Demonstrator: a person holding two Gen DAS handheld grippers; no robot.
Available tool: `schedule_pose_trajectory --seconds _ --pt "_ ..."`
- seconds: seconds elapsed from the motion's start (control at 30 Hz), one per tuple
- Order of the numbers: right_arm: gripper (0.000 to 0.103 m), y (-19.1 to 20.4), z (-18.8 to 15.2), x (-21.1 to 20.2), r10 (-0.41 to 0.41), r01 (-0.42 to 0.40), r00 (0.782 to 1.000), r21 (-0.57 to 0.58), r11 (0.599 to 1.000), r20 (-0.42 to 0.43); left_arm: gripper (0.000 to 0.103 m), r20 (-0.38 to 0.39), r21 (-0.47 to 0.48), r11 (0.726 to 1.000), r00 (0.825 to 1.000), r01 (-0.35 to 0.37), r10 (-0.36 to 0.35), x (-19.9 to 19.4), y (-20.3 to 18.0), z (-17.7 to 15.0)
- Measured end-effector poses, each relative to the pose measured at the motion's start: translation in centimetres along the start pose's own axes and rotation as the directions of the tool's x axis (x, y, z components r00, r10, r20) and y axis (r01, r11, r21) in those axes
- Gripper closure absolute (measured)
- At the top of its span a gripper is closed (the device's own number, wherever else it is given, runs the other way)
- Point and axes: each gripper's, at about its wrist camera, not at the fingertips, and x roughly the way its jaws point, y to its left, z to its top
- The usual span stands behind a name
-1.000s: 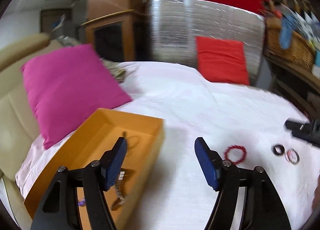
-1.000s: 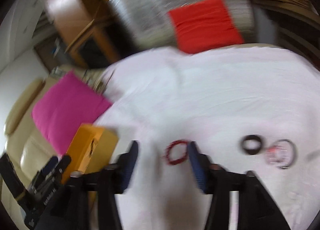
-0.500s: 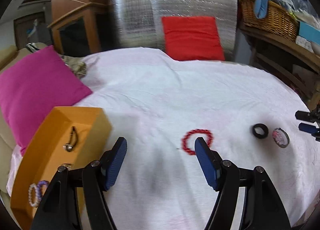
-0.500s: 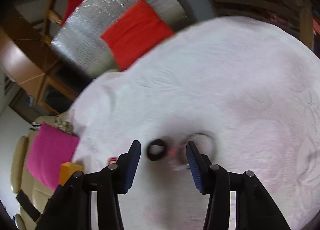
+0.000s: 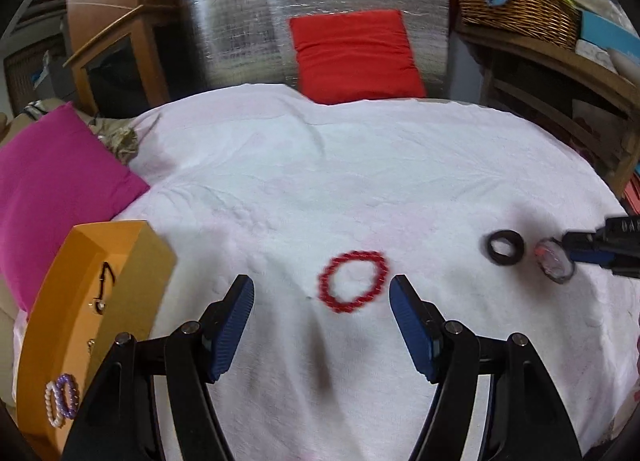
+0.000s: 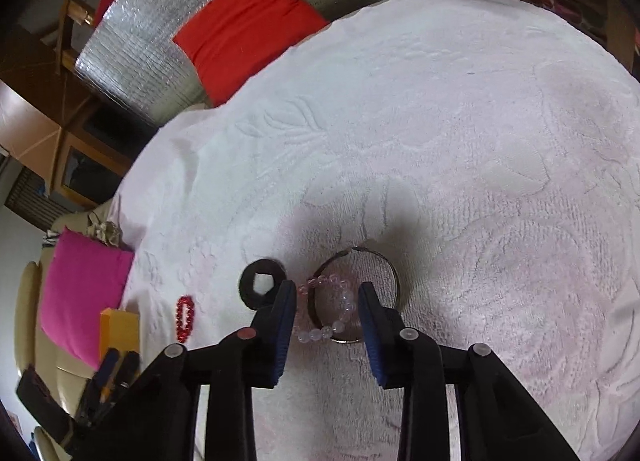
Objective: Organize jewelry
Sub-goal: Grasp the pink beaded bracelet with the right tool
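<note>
A red bead bracelet (image 5: 353, 281) lies on the white bedspread (image 5: 360, 165), just ahead of my open, empty left gripper (image 5: 321, 301). An orange box (image 5: 92, 301) at the left holds a purple and white bracelet pair (image 5: 62, 405) and a dark chain (image 5: 105, 281). My right gripper (image 6: 327, 305) is open, its fingers either side of a pale pink bead bracelet (image 6: 332, 313) that lies over a metal bangle (image 6: 360, 293). A black ring (image 6: 261, 285) lies just left of them. In the left wrist view the right gripper (image 5: 600, 253) sits by the black ring (image 5: 505, 247).
A magenta pillow (image 5: 56, 177) lies left of the box, a red cushion (image 5: 356, 57) against a silver panel at the bed's far side. A wicker basket (image 5: 516, 5) sits on a wooden shelf at the right. The bed edge curves away at the right.
My left gripper swung right from over the orange box to face the red bracelet. My right gripper moved from the red bracelet to the pink bracelet and bangle, coming in closer.
</note>
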Motion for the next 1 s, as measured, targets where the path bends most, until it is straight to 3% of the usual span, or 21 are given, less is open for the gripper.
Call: schedule_pose_trajectory --seconds 0.23,0.57,0.77,0.87,1.0 --pt "0.078 0.1 0.3 1.8 -0.053 0.053 0.998 -0.018 0.998 -0.029 0.032 -0.064 -0.102 0.995 0.998 -0.016 0.009 1.6 3.2 0.0" --pt "0.094 1.4 -0.2 2.6 -0.166 0.164 0.986 -0.122 0.979 -0.009 0.032 -0.08 -0.101 0.995 0.996 0.027 -0.035 2.0 3.1 -0.1" --pt "0.094 1.1 0.1 0.7 -0.105 0.108 0.994 -0.085 0.991 0.044 0.032 -0.123 -0.124 0.988 0.987 0.091 -0.106 3.5 3.6 -0.2" --pt "0.094 1.2 0.1 -0.8 -0.041 0.046 0.996 -0.067 0.997 0.076 0.032 -0.132 -0.139 0.979 0.978 0.147 -0.165 4.4 3.8 -0.1" --pt "0.094 1.4 -0.2 -2.4 0.063 -0.058 0.993 -0.05 0.997 0.1 0.032 -0.12 -0.133 0.977 0.975 0.169 -0.185 5.5 3.7 0.1"
